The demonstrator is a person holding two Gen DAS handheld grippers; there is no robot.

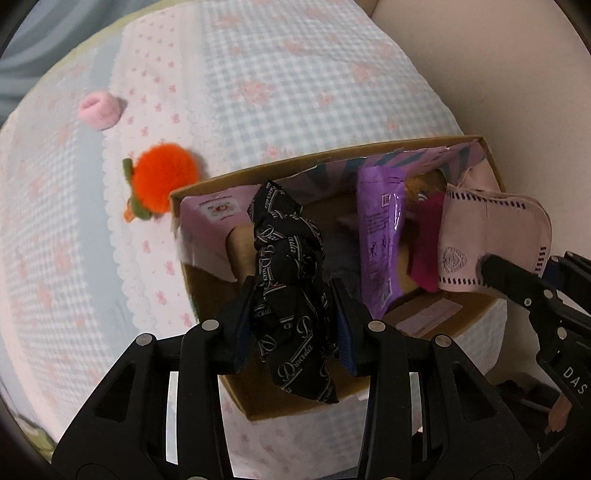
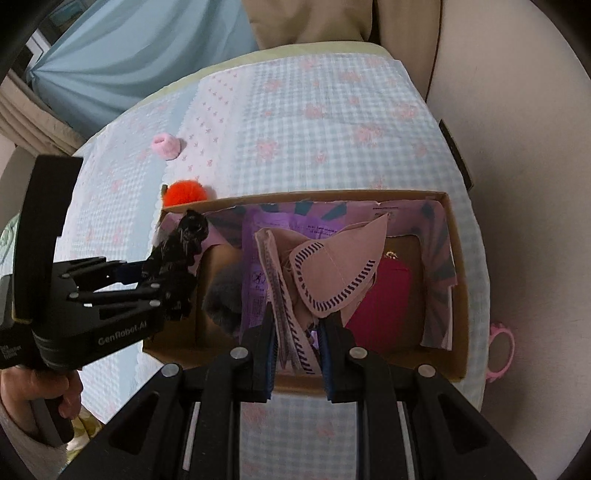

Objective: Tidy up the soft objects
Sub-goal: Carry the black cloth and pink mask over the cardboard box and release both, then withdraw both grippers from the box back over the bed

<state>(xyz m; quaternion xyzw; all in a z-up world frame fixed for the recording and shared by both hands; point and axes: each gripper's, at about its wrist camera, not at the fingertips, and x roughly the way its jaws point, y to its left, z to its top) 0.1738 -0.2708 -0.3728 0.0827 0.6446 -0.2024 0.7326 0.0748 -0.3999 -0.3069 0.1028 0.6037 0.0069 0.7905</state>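
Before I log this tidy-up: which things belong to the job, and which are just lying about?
Job:
left gripper holding black printed cloth
right gripper holding pink stitched cloth
cardboard box
orange pompom
pink scrunchie

Lying about:
pink plastic ring
checked bedspread

It was a bedroom in a home: a bed [image 2: 332, 110] spread with a blue-gingham, pink-flowered quilted cover filled both views, a pale blue curtain [image 2: 122, 55] hung behind it, and a padded beige headboard [image 2: 314, 22] stood at its far end.
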